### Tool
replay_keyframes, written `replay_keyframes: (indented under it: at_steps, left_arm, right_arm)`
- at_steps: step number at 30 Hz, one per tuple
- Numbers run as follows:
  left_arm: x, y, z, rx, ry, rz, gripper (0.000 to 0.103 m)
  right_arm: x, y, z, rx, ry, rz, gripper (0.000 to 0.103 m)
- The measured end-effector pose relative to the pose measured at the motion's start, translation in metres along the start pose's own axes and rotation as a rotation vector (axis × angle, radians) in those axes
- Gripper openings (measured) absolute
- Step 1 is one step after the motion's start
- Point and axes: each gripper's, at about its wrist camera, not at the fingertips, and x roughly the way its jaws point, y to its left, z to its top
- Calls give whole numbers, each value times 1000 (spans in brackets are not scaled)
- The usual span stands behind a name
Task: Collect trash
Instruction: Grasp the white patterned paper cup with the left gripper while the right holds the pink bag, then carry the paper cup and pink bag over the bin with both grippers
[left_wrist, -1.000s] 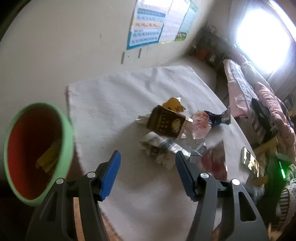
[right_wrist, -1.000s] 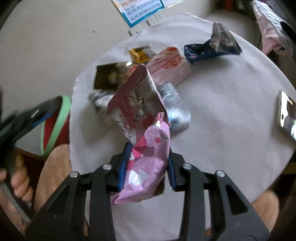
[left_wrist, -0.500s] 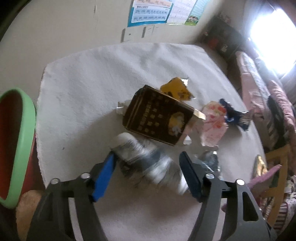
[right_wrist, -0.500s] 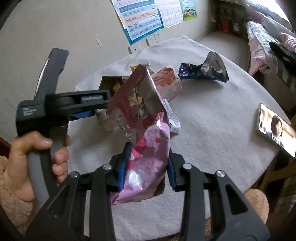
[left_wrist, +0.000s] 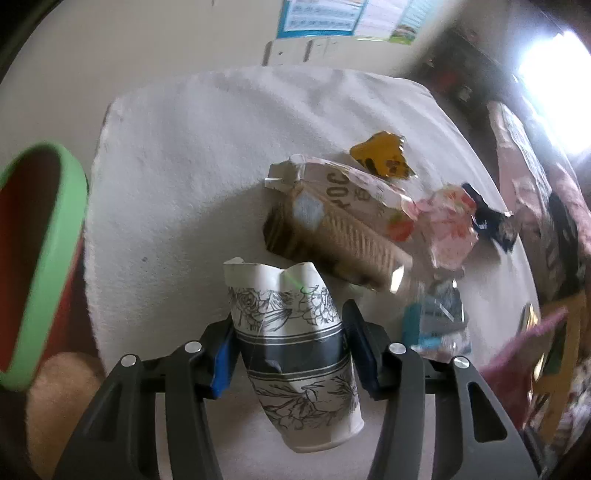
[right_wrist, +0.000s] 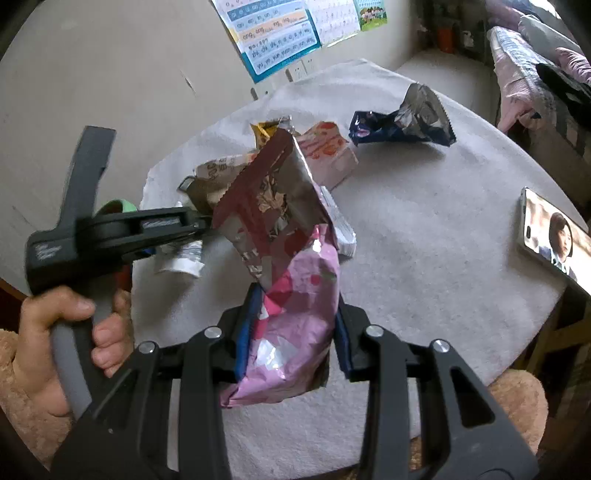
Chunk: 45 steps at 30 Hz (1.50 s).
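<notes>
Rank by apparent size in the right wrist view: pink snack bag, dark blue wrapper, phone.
1. pink snack bag, largest, though it sits in the right tool, nearest the camera.
2. dark blue wrapper.
3. phone, cut off at the edge, so unsure.

Left gripper (left_wrist: 290, 345) seen along its fingers, the two blue-padded jaws closed against the sides of a crumpled paper cup (left_wrist: 295, 350) printed with black floral linework; the cup's dented rim points away from the gripper. Ahead and slightly to the right lies a flattened snack box (left_wrist: 338, 225), with a yellow wrapper (left_wrist: 382, 160) beyond it and a pink wrapper (left_wrist: 448, 225) to its right. All rest on a white cloth-covered table (left_wrist: 184, 155). Far left of the gripper stands a red bin with a green rim (left_wrist: 55, 254).
</notes>
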Motion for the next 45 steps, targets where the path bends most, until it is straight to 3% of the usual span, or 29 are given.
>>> replay_keyframes:
  at_steps: [6,9,16,24,29,38,45]
  left_arm:
    - [-25,1,-10,158,-49,4,50]
    - [-33,8,-14,185,-50,-5,52]
    - [-39,39,-21,97,-44,-16,56]
    - [-26,42,-37,77,2,-11,57]
    - [-21,46,-41,55,17,5,47]
    - [-62,56,-28,49,-109,-15,44]
    - [-99,77,-24,43,-219,38,44]
  right_arm:
    - [5,0,0,2,14,0,36]
    - [7,0,1,2,22,-1,36]
    - [10,4,0,-16,33,-13,36]
    - [11,6,1,-26,42,-22,36]
    - [11,7,0,-31,45,-32,36]
    - [11,10,1,-42,47,-49,36]
    - [10,15,1,-58,48,-64,36]
